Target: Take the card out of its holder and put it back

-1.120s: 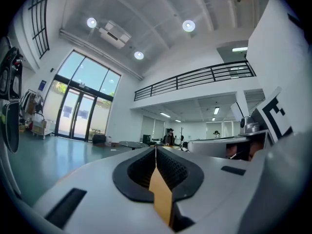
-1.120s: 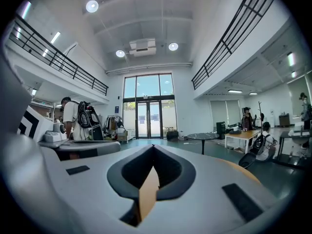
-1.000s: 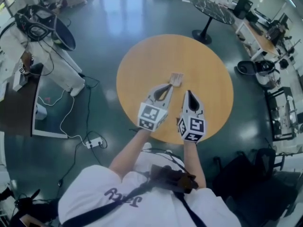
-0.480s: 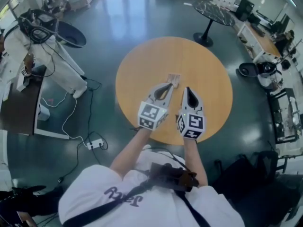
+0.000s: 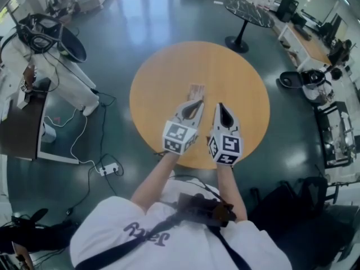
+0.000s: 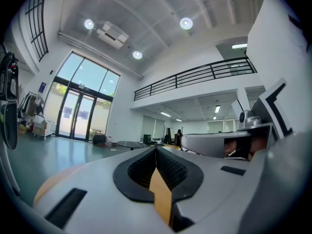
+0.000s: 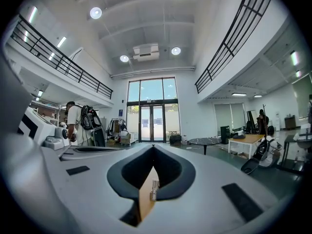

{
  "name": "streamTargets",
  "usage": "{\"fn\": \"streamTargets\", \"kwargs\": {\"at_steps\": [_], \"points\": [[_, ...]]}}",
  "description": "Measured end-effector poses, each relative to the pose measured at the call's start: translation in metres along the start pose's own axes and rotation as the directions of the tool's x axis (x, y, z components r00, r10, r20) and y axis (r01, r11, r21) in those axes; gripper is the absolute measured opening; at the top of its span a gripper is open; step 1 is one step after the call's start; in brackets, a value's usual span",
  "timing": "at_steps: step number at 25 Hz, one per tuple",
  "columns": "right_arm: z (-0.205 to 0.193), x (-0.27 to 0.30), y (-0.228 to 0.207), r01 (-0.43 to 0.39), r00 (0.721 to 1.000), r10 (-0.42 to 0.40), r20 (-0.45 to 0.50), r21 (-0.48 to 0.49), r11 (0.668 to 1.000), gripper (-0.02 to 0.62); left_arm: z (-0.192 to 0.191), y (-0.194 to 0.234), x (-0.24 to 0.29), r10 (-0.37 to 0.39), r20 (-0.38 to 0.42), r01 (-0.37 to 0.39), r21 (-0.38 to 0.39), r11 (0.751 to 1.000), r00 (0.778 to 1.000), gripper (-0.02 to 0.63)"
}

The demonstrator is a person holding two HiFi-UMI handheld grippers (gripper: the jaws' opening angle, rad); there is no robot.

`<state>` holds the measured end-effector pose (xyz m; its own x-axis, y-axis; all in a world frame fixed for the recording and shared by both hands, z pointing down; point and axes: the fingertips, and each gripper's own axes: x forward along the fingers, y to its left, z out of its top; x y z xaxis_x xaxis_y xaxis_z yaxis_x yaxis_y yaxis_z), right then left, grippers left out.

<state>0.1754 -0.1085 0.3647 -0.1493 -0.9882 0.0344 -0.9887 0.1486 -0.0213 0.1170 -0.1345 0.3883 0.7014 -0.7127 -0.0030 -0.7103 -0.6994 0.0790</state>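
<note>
Only the head view shows the small tan card holder (image 5: 195, 90) lying near the round wooden counter's (image 5: 163, 72) centre, just beyond the left gripper (image 5: 196, 102); the gripper views show it and the right gripper (image 5: 220, 106) pressed together, empty

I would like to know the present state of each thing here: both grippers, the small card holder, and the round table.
Left gripper: fingers shut together, nothing between them.
Right gripper: fingers shut together, nothing between them.
Card holder: lying flat on the table just ahead of the left gripper, not held; too small to tell whether the card is inside.
Round table: standing, bearing the card holder.
</note>
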Motion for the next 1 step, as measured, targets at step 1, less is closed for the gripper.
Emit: {"fn": "streamTargets", "kwargs": {"at_steps": [1], "points": [[-0.0006,-0.0016,-0.0043,0.001,1.0,-0.001,-0.004,0.002,1.0,0.012,-0.0014,-0.0034,0.0022,-0.002,-0.007,0.002,-0.001,1.0,1.0,0.014]]}}
